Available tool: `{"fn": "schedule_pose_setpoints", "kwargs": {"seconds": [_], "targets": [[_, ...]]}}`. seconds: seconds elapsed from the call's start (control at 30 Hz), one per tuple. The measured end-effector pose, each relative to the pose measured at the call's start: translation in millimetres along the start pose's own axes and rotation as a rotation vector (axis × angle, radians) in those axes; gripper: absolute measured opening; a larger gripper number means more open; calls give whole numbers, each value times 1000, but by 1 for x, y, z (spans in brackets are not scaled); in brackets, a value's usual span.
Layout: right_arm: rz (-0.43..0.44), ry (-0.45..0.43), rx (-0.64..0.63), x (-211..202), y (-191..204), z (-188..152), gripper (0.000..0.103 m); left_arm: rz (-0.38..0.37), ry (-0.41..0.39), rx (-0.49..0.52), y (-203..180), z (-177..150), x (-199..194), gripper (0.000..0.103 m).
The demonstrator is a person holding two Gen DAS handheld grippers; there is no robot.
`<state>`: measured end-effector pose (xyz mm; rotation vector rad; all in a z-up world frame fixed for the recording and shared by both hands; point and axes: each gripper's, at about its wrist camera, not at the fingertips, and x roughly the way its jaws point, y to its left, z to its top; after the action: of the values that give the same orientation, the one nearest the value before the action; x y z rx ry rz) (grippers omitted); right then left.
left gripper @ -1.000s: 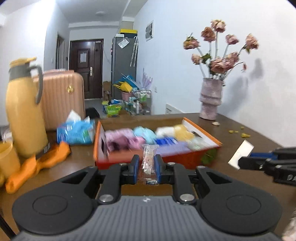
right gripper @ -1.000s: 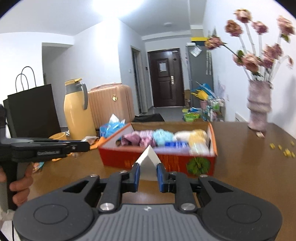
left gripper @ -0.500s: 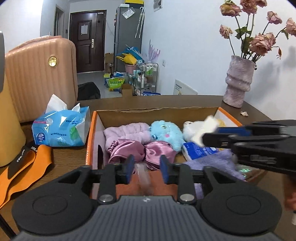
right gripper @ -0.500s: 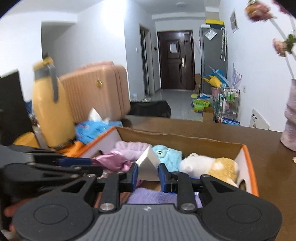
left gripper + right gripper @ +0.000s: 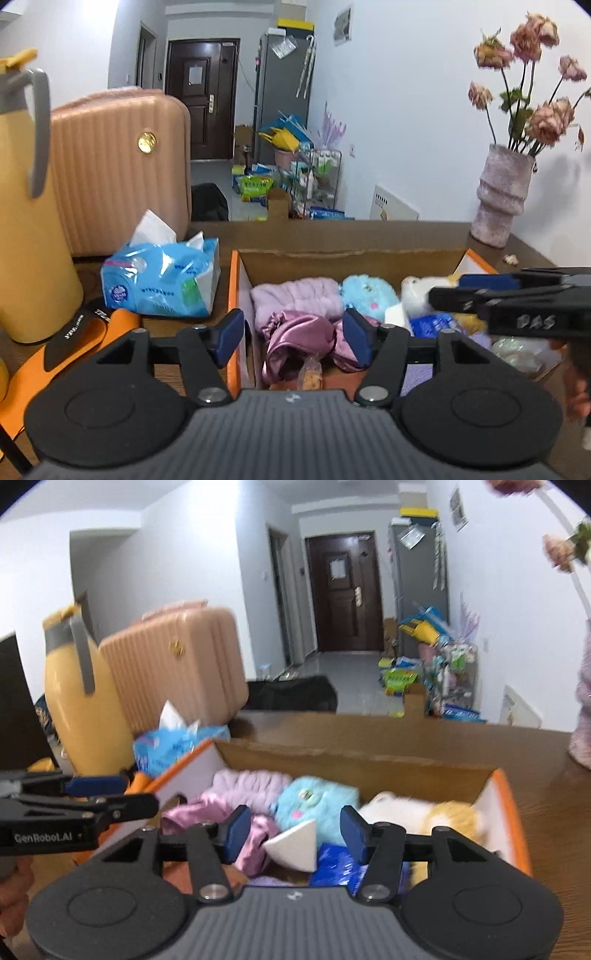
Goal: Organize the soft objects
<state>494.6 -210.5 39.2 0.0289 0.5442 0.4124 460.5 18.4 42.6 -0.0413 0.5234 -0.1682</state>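
An orange cardboard box (image 5: 233, 295) (image 5: 511, 805) holds soft things: a lilac towel (image 5: 295, 299), a pink satin scrunchie (image 5: 295, 339), a blue plush (image 5: 365, 295) (image 5: 314, 805) and a white-and-yellow plush (image 5: 424, 812). My left gripper (image 5: 293, 341) is open over the box's left end; a small clear snack packet (image 5: 312, 373) lies loose below it. My right gripper (image 5: 293, 830) is open over the box's middle; a white triangular sponge (image 5: 295, 847) lies free between its fingers on the pile.
A blue tissue pack (image 5: 162, 277), an orange strap (image 5: 55, 365) and a yellow thermos (image 5: 26, 221) stand left of the box. A pink suitcase (image 5: 122, 170) is behind them. A vase with dried flowers (image 5: 502, 199) stands at the table's far right.
Both grippers moved over the box and opened. The left let go of the clear packet and the right let go of the white sponge; both now lie in the box.
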Motion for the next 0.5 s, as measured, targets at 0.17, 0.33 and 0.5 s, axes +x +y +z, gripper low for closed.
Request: {"fn": "schedule_pose_setpoints", "kwargs": {"seconds": [0.17,0.33,0.5], "targets": [[-55,-48,-4,-56,-11,10,54,18,-45,29,-5,5,-35,71],[-122,-85,8,-113,-27,6,62,81,-102,43,-6,1,-80,81],[-173,-123,40,-159,-37,-6,73,111,-156,43,-12,-3,-113,88]]}}
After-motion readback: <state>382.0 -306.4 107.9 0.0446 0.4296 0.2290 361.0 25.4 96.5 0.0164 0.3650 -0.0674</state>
